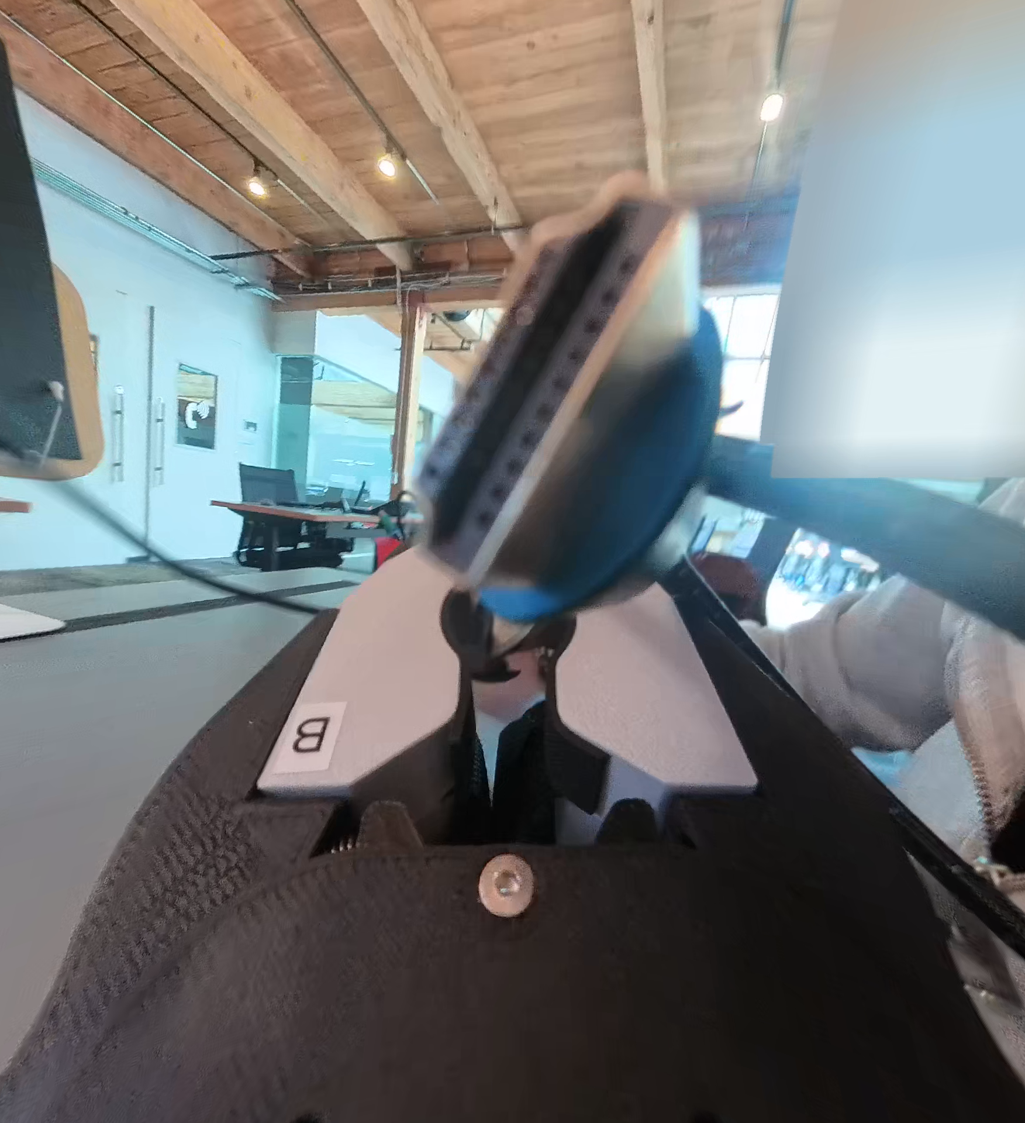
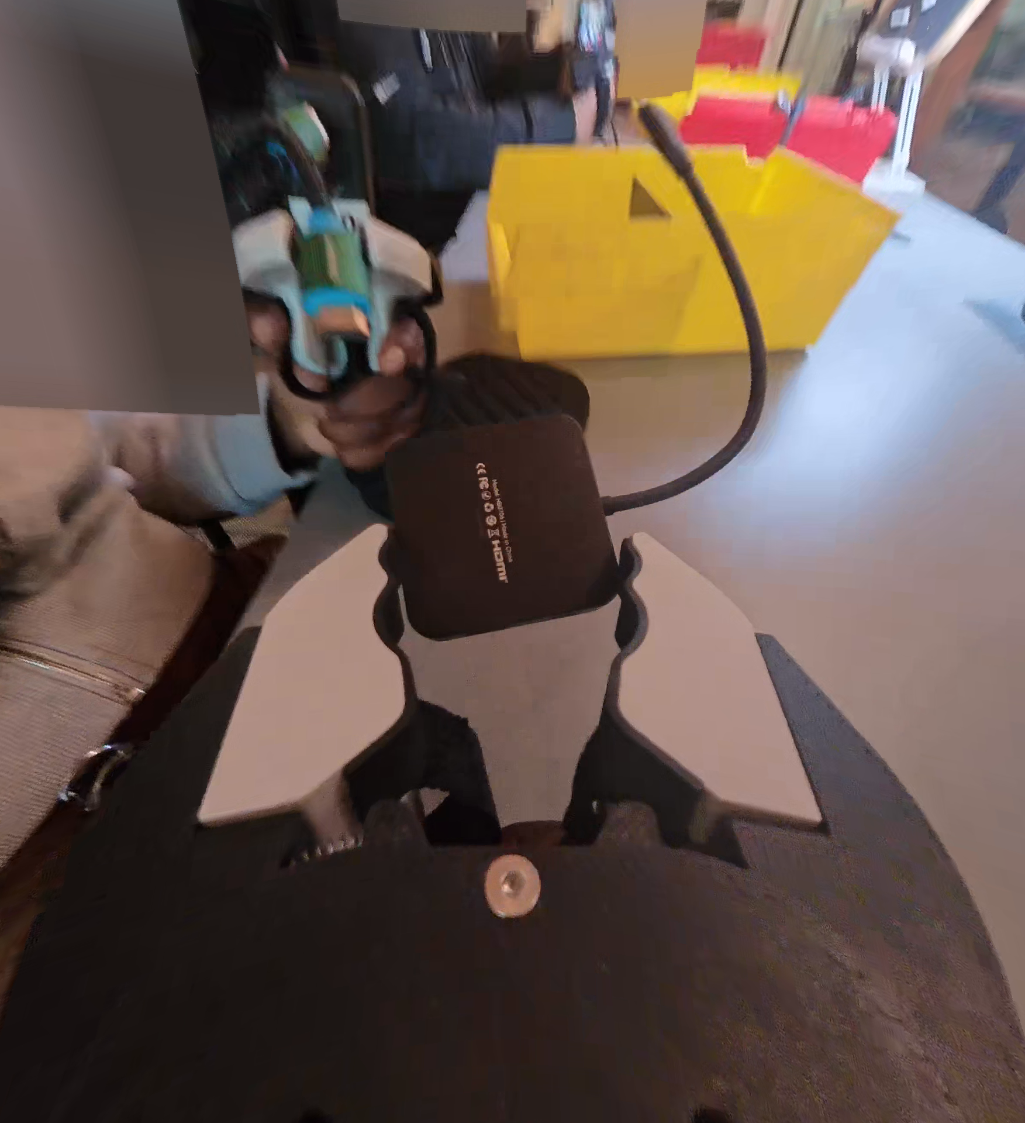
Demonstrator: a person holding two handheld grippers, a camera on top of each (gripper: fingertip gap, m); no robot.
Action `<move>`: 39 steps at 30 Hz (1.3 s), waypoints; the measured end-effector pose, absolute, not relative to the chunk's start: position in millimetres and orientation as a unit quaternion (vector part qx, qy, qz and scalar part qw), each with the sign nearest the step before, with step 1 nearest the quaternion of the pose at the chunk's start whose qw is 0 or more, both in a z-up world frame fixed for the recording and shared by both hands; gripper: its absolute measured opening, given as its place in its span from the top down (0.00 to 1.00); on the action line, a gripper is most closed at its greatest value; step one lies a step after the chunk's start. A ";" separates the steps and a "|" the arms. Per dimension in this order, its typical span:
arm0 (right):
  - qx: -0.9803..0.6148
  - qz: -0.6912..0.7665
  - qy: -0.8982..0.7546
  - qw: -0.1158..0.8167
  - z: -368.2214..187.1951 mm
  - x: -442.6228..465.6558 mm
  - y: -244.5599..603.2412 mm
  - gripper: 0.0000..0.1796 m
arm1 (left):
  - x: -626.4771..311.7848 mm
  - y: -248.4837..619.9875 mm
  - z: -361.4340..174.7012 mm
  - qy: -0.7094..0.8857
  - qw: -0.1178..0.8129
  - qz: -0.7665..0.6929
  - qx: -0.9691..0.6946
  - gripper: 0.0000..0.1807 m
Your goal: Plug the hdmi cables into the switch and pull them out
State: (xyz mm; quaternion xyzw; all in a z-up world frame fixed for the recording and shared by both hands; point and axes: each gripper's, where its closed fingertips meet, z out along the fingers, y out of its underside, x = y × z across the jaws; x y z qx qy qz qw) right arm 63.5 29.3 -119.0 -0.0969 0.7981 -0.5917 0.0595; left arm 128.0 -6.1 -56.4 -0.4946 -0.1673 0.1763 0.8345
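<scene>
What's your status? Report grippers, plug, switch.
Left gripper shut on plug, held up. Right gripper shut on switch, its cable trailing. Plug and switch apart, nothing between.

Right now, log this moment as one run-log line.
left gripper: shut on HDMI plug | right gripper: shut on switch | plug and switch: apart, unplugged | switch's own cable: attached

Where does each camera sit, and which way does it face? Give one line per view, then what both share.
Left wrist view: on the left gripper, tilted up toward the ceiling, HDMI plug close ahead; a sleeve shows.
Right wrist view: on the right gripper, facing the floor and yellow bins; it clamps the switch.
Shared: the plug and the left gripper.
</scene>
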 end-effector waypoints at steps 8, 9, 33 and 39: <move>-0.123 -0.641 0.752 0.088 -99.1 85.5 29.7 0.61 | 128.5 -2.3 -60.4 -0.146 0.789 0.257 -0.538 0.89; -0.125 -0.645 0.749 0.088 -97.4 87.7 29.0 0.61 | 129.1 -2.8 -59.8 -0.144 0.791 0.260 -0.535 0.89; -0.144 -0.678 0.716 0.086 -92.7 112.7 14.2 0.65 | 135.2 2.6 -50.4 -0.132 0.835 0.239 -0.477 0.90; -0.103 -0.695 0.702 0.114 -95.6 115.0 -1.1 0.64 | 134.1 -10.2 -45.0 -0.147 0.861 0.222 -0.434 0.90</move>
